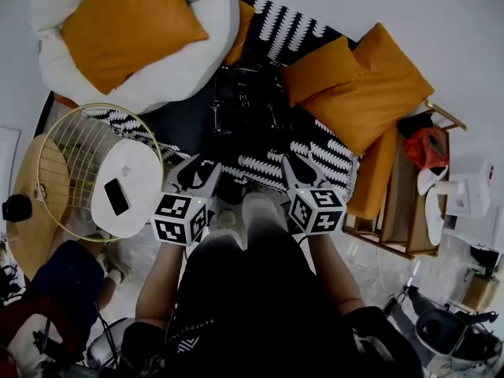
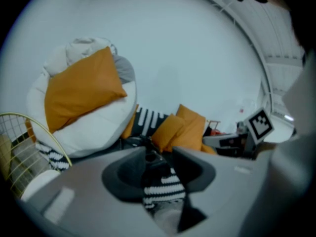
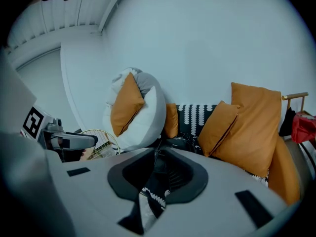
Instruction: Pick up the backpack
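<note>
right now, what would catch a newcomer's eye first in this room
The bright orange cushions stand out: one on the white beanbag at upper left, a pile at right. Between them a black backpack lies on the black-and-white rug, and the left gripper and right gripper point toward it from below, nothing between their jaws.

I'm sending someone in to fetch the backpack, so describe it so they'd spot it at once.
Find the big white beanbag topped by an orange cushion, then the black-and-white patterned rug beside it. The backpack lies on that rug, between the beanbag and the pile of orange cushions. It is the only all-black, strapped thing there.
</note>
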Action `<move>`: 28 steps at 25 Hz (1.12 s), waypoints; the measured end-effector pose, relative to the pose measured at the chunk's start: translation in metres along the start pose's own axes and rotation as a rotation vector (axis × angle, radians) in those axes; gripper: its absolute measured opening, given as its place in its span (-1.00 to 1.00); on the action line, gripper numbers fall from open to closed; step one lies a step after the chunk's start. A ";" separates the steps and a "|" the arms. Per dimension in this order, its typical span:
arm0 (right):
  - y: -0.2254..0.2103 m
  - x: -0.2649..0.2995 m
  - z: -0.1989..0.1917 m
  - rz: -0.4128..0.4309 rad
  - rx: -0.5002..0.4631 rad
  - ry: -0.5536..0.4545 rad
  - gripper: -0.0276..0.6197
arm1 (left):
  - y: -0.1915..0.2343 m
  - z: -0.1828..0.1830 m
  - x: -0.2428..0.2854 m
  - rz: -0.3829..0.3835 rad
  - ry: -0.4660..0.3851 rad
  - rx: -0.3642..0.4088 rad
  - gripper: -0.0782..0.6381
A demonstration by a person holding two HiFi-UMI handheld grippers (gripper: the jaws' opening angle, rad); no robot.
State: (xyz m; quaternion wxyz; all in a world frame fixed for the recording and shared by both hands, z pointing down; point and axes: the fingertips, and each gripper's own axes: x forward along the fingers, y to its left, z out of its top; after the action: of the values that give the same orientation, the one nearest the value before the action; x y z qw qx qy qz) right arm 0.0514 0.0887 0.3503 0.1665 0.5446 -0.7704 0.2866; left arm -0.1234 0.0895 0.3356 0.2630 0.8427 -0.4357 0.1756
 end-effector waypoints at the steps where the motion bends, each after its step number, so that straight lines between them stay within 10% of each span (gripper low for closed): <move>1: -0.007 0.008 0.004 0.004 -0.004 0.006 -0.77 | 0.003 0.003 0.008 0.008 -0.001 -0.005 -0.33; 28: -0.172 0.246 -0.004 0.000 0.058 0.238 -0.55 | 0.133 -0.041 0.255 0.210 0.256 -0.142 -0.25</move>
State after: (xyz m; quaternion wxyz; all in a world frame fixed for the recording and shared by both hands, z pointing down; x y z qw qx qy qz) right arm 0.1254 -0.1332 0.5384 0.2410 0.5112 -0.7367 0.3715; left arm -0.0931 -0.1142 0.5406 0.3552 0.7428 -0.4954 0.2767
